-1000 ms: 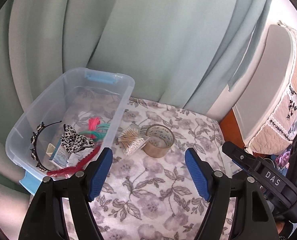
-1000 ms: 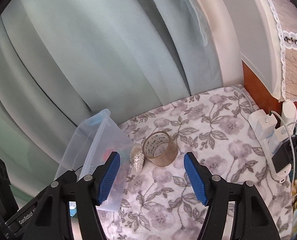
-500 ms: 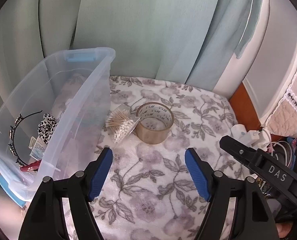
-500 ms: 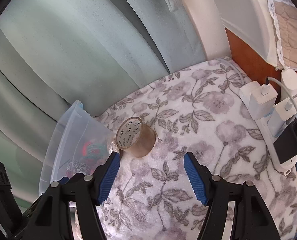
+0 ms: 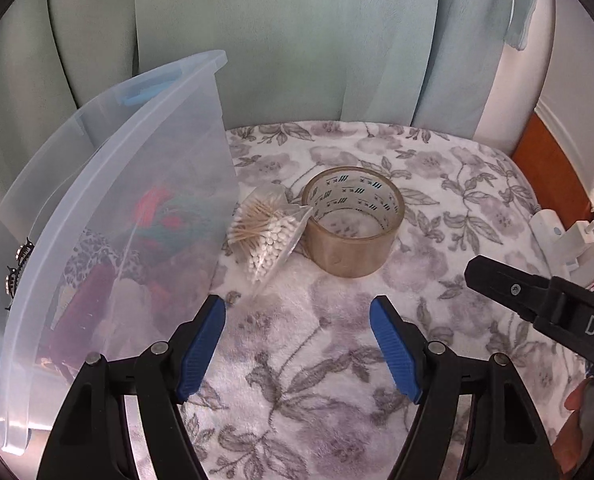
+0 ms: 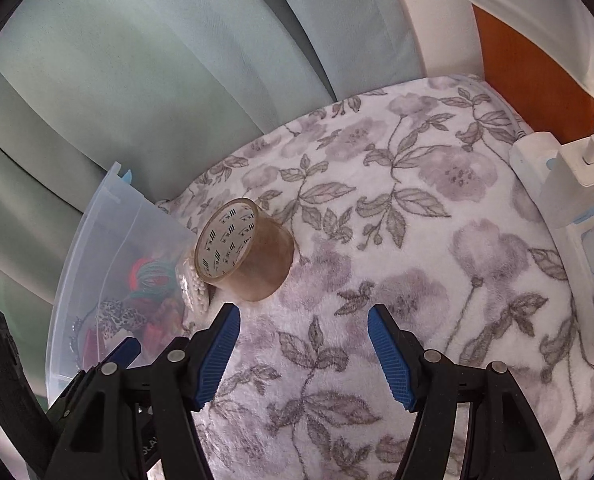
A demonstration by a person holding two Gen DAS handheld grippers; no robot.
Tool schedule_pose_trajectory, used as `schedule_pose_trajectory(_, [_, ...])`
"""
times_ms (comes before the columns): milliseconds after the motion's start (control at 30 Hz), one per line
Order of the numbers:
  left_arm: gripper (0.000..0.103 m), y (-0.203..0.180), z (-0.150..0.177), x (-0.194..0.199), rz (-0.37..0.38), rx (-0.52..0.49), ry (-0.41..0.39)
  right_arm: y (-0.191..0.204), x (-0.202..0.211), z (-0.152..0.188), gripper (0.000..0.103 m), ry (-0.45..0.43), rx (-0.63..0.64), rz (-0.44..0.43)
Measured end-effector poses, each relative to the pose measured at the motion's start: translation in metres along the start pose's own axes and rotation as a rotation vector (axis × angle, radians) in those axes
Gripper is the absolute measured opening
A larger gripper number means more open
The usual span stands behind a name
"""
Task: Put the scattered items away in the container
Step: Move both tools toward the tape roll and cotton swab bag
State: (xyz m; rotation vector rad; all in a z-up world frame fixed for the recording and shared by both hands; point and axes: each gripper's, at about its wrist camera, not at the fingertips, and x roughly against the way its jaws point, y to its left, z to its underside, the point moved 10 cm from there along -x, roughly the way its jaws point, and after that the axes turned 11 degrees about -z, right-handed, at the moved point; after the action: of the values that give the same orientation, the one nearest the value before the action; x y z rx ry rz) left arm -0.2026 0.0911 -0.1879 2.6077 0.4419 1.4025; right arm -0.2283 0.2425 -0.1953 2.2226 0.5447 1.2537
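Tape roll [image 5: 352,227] upright on floral cloth [image 5: 449,216], just beyond both pairs of spread fingers, nothing pinched. Bag of cotton swabs [image 5: 266,236] touching its left side, ahead of left gripper [image 5: 297,348]. Clear container [image 5: 109,184] beside the left finger, hair accessories inside. Right gripper [image 6: 303,356] open too, tape ahead toward its left finger, white chargers [image 6: 569,184] well off past its right finger.

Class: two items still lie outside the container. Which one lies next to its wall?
The bag of cotton swabs; it lies between the clear container and the tape roll.
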Motion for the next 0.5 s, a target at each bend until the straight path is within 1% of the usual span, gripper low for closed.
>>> schedule_pose_trajectory(100, [0.076,0.005,-0.002,-0.013,-0.057,-0.009,-0.007,0.000,-0.011,-0.002,0.070,0.017,0.008,0.001])
schedule_pose_trajectory(200, [0.076,0.006,-0.004,-0.024,-0.092,-0.019,-0.016,0.000,-0.020,-0.004,0.070,0.032,0.015,0.000])
schedule_pose_trajectory(500, [0.076,-0.006,-0.015,-0.047,-0.192,-0.097,-0.077,0.003,-0.046,-0.012,0.070,0.063,0.029,-0.016])
